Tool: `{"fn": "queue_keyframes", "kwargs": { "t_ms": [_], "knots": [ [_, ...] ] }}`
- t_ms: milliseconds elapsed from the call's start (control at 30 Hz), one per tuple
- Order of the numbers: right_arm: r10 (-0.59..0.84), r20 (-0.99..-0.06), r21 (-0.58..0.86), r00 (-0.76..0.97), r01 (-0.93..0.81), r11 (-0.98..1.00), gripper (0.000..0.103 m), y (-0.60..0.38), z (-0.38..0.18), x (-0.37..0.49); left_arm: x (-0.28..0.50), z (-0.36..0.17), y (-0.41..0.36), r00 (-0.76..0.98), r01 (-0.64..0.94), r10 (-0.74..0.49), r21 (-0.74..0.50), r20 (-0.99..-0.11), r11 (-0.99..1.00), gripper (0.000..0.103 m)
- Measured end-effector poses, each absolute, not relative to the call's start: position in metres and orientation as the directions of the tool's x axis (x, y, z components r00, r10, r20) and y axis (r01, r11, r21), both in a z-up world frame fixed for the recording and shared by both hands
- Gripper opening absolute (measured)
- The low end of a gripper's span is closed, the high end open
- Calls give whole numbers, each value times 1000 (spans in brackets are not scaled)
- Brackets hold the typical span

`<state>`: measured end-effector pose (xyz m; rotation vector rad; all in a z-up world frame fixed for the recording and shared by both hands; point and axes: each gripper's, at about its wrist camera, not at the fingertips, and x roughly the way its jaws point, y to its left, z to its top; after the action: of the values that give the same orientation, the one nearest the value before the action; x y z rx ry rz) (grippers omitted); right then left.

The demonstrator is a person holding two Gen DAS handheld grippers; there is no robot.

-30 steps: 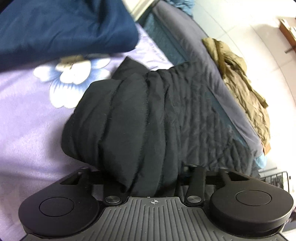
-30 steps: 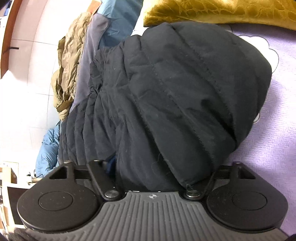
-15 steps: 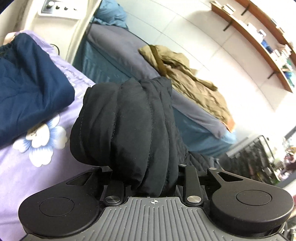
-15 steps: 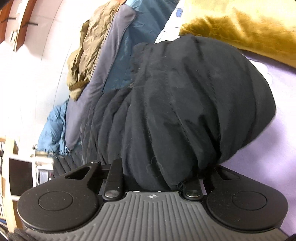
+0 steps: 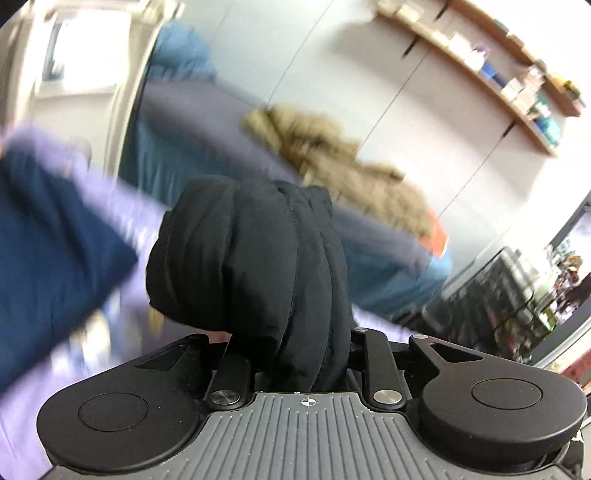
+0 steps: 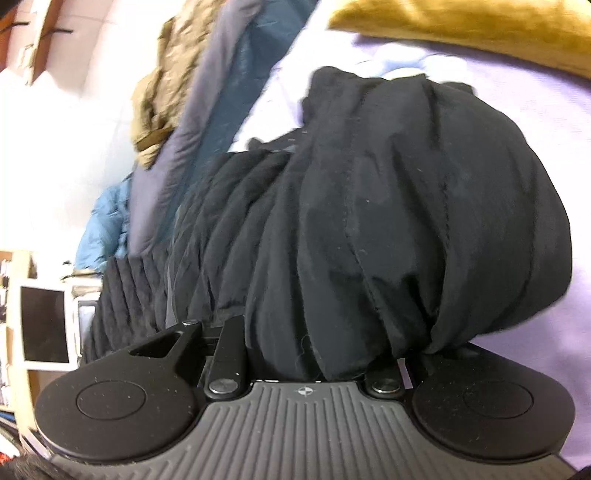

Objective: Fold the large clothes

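A black quilted jacket (image 5: 251, 258) is bunched in my left gripper (image 5: 299, 354), which is shut on it and holds it up above the lilac bedsheet (image 5: 122, 206). The fabric hides the fingertips. In the right wrist view the same black jacket (image 6: 406, 221) fills the middle, and my right gripper (image 6: 314, 354) is shut on another bunch of it. The rest of the jacket trails down to the left (image 6: 147, 280) over the bed's edge.
A folded navy garment (image 5: 48, 258) lies on the bed at the left. A mustard blanket (image 6: 461, 26) lies at the bed's far side. A tan coat (image 5: 332, 162) rests on a grey-and-teal bed beyond. Wall shelves (image 5: 498, 74) and a wire rack (image 5: 498, 295) stand to the right.
Both grippers have lifted the jacket off the bed and tilted upward. The left view now shows more wall and shelves and is blurred by motion.
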<state>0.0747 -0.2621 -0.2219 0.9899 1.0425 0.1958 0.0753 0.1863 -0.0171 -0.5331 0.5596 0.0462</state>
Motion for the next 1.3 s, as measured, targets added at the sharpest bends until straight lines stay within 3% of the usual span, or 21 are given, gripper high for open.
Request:
{"fn": "queue_keyframes", "kwargs": {
  "t_ms": [167,367,467,567,633,700,767,800,867,900,1033,1300],
  "knots": [
    [667,-534,831,520,178,527,26,-198,-200,104,51,54,236,924,-195,32,-398,-382,896,60],
    [847,-358,877,392,-170,449,26,-46,-148,164,-72,94,325,868,-495,438,-325,-234,806,58],
    [926,-280,859,252,-365,359,26,48,-120,184,-143,69,350,732,-680,628,-343,-264,648,59],
    [950,-293,778,108,-550,302,28,147,-103,192,-192,10,366,578,-808,718,-393,-387,438,59],
    [933,-359,728,-15,-630,270,31,207,-109,188,-210,-47,380,509,-847,688,-447,-518,289,59],
    [867,-491,674,-85,-667,316,34,256,-134,182,-225,-106,392,481,-847,600,-516,-639,129,64],
    [755,-648,605,-99,-669,431,39,289,-174,176,-233,-140,386,509,-815,597,-570,-620,103,68],
    [727,-681,591,-88,-652,475,43,291,-191,174,-234,-145,380,513,-813,605,-571,-609,115,71],
    [741,-666,656,-92,-545,522,46,279,-215,181,-236,-152,373,515,-799,610,-595,-602,87,84],
    [756,-647,696,-104,-486,528,48,272,-225,185,-242,-156,376,512,-794,602,-605,-613,59,101],
    [776,-617,741,-130,-428,518,53,253,-237,190,-249,-160,386,521,-776,569,-631,-636,5,103],
    [753,-649,707,-108,-454,543,81,249,-219,216,-273,-145,391,565,-778,476,-627,-674,36,103]
  ]
}}
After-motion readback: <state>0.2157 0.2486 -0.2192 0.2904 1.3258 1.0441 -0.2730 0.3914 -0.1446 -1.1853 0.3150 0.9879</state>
